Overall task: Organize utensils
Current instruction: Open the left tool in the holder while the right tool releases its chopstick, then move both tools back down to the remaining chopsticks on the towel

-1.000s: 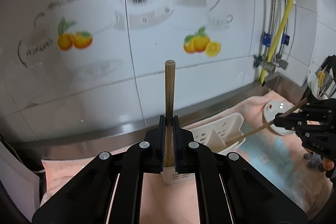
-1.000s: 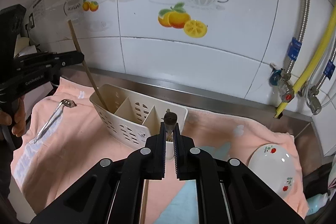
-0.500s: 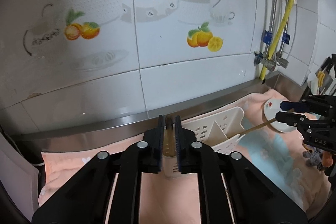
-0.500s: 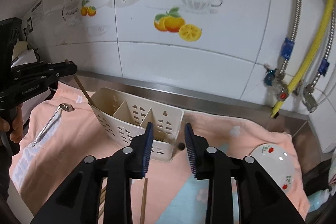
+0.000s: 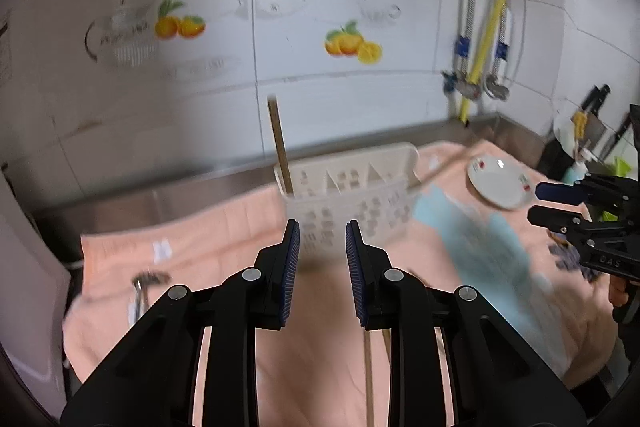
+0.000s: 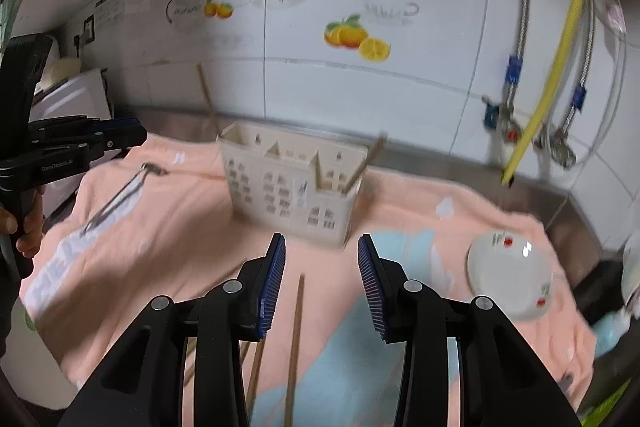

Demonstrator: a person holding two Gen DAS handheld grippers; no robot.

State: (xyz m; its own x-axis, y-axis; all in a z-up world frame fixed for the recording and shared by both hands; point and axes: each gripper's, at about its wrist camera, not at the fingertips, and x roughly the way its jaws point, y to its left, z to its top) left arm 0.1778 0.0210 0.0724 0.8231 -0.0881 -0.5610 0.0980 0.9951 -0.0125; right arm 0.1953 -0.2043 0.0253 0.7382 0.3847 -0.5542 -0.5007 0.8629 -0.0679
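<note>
A white slotted utensil caddy [image 5: 360, 195] [image 6: 288, 187] stands on the peach towel [image 5: 216, 231]. One wooden chopstick [image 5: 279, 147] [image 6: 206, 91] stands in its left end. A second chopstick [image 5: 444, 167] [image 6: 366, 163] leans out of the right end. My left gripper [image 5: 322, 239] [image 6: 136, 135] hangs in front of the caddy, jaws opening, nothing between them. My right gripper [image 6: 322, 251] [image 5: 536, 203] is likewise opening and empty. More chopsticks [image 6: 294, 339] [image 5: 370, 367] lie on the towel below the grippers. A metal utensil [image 6: 116, 199] [image 5: 142, 291] lies at the left.
A small white dish [image 6: 512, 275] [image 5: 500, 183] sits on the towel to the right. A steel ledge [image 5: 160, 195] and tiled wall run behind the caddy. Yellow and braided hoses [image 6: 560, 59] hang at the back right. A hand [image 6: 24, 227] holds the left gripper.
Both grippers held upright chopsticks over the caddy, then let them drop into its end compartments. Both have since drawn back from the caddy with jaws spread.
</note>
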